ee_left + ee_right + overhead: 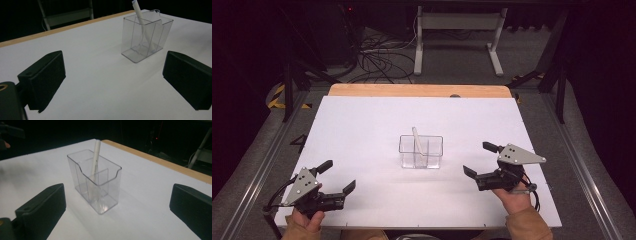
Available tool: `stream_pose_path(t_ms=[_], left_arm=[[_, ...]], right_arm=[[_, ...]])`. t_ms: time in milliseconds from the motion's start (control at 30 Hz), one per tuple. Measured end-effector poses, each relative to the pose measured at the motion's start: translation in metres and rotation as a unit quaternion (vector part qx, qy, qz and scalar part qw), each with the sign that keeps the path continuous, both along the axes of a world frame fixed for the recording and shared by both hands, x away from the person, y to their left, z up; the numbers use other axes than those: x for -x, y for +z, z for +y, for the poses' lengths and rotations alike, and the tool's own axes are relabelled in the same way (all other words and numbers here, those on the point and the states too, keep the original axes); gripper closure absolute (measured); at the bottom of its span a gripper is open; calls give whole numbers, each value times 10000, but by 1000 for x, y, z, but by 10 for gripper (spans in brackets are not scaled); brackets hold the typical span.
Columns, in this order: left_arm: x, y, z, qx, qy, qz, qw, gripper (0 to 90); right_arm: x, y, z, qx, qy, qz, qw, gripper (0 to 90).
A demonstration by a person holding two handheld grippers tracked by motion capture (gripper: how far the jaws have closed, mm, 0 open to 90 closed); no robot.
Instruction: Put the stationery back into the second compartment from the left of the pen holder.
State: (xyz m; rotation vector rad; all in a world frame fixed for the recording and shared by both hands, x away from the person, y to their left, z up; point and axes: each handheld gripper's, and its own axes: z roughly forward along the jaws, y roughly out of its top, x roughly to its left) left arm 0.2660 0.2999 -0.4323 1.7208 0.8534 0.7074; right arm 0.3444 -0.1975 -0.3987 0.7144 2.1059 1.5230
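Observation:
A clear plastic holder with an inner divider stands upright in the middle of the white table. A white pen leans inside it, its top poking above the rim. My left gripper rests near the front left corner, open, with nothing between its jaws. My right gripper sits to the right of the holder, open and empty too. In the left gripper view the holder and pen stand ahead of the gripper. The right gripper view has the holder and pen close in front of the gripper.
A wooden strip runs along the table's far edge. Beyond it stand a white metal frame and loose cables on the floor. Metal rails flank both sides. White surface lies all around the holder.

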Motion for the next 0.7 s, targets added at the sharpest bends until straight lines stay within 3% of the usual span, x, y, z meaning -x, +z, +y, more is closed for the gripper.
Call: stream_pose_path(t_ms=[133, 467, 700], left_arm=[[0, 0, -1, -30, -10, -12, 10000, 53], [-1, -1, -2, -107, -42, -55, 9999, 53], [-1, -2, -1, -119, -30, -36, 9999, 53]], right_arm=[[5, -16, -7, 43, -24, 22, 10000, 8], [12, -49, -24, 73, -76, 423, 9991, 3], [10, -69, -31, 79, -150, 801, 9966, 3]])
